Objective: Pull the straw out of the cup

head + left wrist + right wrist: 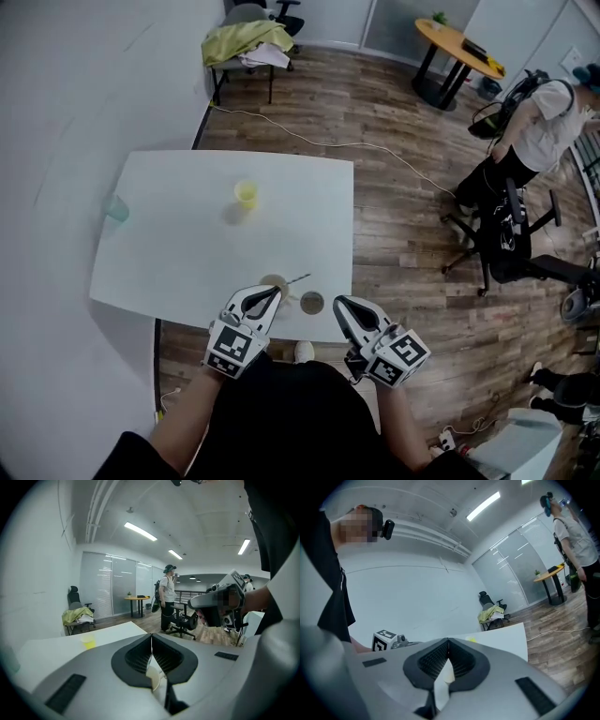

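A pale cup (272, 281) stands near the front edge of the white table (178, 253), with a thin straw (298, 277) leaning out of it to the right. My left gripper (275, 293) is shut, its tips just in front of the cup and touching nothing I can make out. In the left gripper view the jaws (151, 637) meet at the tip, and the cream cup (153, 676) shows low in the gap behind them. My right gripper (338, 303) is shut too, to the right of the cup; its jaws (448, 641) hold nothing.
A round dark opening (311, 303), cup or hole I cannot tell, lies between the grippers. A yellow cup (246, 193) and a teal cup (116, 208) stand farther back. To the right are a standing person (534, 122), an office chair (511, 239) and a floor cable (375, 150).
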`<action>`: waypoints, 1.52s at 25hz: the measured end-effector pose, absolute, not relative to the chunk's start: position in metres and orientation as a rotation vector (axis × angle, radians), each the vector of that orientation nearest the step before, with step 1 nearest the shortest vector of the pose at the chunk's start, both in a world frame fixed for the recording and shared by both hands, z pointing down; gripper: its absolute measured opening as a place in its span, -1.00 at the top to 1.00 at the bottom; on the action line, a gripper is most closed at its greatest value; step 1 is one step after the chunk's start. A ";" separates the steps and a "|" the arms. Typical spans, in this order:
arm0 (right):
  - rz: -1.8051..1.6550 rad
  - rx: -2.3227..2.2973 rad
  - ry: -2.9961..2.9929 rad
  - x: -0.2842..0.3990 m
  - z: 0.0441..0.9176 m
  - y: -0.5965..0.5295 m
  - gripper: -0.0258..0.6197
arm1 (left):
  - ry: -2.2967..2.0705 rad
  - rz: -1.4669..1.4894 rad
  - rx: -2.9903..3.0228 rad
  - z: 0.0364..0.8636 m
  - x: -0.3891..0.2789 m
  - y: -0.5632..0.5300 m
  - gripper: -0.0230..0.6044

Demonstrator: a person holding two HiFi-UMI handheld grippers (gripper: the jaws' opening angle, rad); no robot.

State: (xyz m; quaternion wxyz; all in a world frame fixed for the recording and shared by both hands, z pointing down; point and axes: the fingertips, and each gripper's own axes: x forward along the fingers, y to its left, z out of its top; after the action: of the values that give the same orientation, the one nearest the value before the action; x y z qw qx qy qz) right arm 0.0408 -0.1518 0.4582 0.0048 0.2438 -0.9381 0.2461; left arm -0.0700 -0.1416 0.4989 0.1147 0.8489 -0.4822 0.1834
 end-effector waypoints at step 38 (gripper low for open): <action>0.819 1.286 -2.735 0.091 0.494 -0.144 0.87 | -0.897 1.036 2.622 0.610 -0.029 -0.173 0.72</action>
State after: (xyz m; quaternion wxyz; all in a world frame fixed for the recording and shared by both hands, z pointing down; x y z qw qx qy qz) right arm 0.0909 -0.1439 0.4939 0.0051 0.4108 -0.8734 0.2616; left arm -0.0293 -0.1732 0.6095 0.0912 0.8825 -0.3020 0.3488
